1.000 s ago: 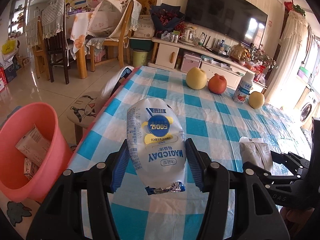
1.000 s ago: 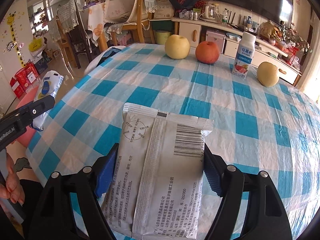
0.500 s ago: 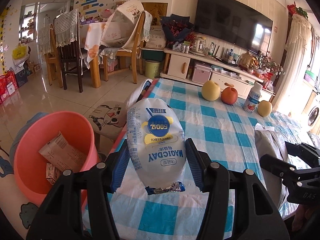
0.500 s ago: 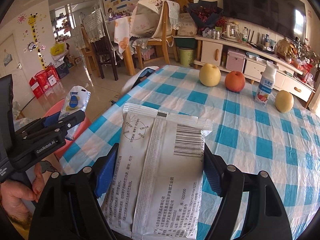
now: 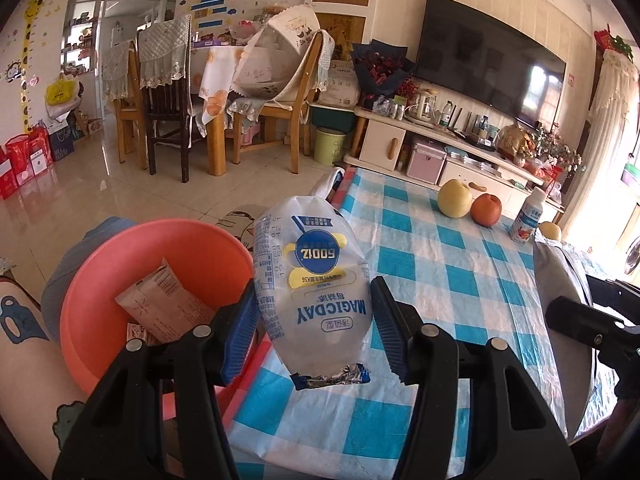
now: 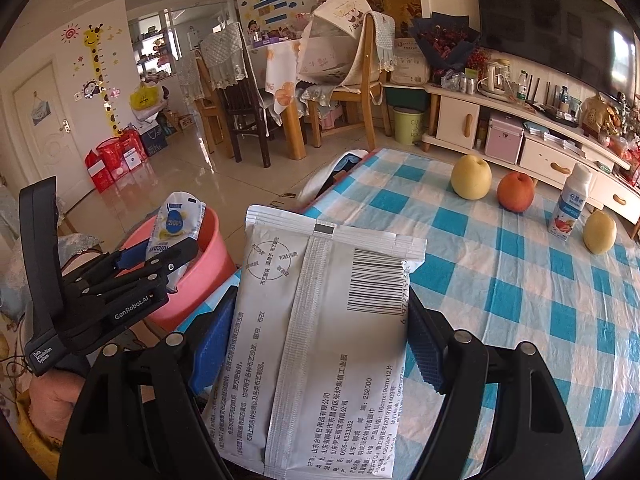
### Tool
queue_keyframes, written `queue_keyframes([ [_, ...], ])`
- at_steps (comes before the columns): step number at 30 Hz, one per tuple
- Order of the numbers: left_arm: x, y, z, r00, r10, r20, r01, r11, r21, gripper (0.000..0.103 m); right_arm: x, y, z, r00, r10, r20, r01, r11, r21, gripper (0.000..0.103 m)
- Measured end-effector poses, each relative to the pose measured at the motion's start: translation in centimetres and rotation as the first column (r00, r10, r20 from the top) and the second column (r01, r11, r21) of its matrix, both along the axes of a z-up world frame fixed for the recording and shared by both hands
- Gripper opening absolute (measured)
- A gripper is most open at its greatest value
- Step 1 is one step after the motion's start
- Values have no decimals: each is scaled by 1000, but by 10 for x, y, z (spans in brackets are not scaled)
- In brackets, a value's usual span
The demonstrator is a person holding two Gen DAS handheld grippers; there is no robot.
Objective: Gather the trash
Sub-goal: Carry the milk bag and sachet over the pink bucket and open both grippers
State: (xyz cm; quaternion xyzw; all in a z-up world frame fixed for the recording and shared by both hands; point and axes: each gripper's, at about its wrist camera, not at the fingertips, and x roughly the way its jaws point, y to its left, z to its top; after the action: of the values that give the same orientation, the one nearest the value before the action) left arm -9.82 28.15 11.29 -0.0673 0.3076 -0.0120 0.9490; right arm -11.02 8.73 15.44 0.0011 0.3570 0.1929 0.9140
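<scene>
My left gripper is shut on a clear Magicday pouch with a blue and yellow label, held over the table's left edge beside a pink bin. The bin holds a few paper wrappers. My right gripper is shut on a flat silver packet with a barcode, above the near left part of the checked table. The right wrist view shows the left gripper holding the pouch at the pink bin's rim. The silver packet shows at the left view's right edge.
On the far side of the blue-and-white checked table stand a yellow apple, a red apple, a small drink bottle and another yellow fruit. Chairs, a green bin and a TV cabinet lie beyond.
Both grippers have swung left and up, away from the table's middle toward its left edge. The pink bin now sits closer under the left gripper. Both grips are unchanged.
</scene>
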Motion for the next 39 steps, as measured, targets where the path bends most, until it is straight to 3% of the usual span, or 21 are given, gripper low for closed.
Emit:
queue_keyframes([
  [20,-8,99,-10,991,136,1,-136,987,-85,57,18,92,1,989,145,-15,-145,989,23,77],
  [28,-11,142,-20,980,197,0,-196,972,-133,57,46,151,11,973,232,-15,-230,969,94,77],
  [39,-3,173,-48,976,214,-39,-217,957,-195,57,87,237,7,944,329,0,-327,938,111,77],
])
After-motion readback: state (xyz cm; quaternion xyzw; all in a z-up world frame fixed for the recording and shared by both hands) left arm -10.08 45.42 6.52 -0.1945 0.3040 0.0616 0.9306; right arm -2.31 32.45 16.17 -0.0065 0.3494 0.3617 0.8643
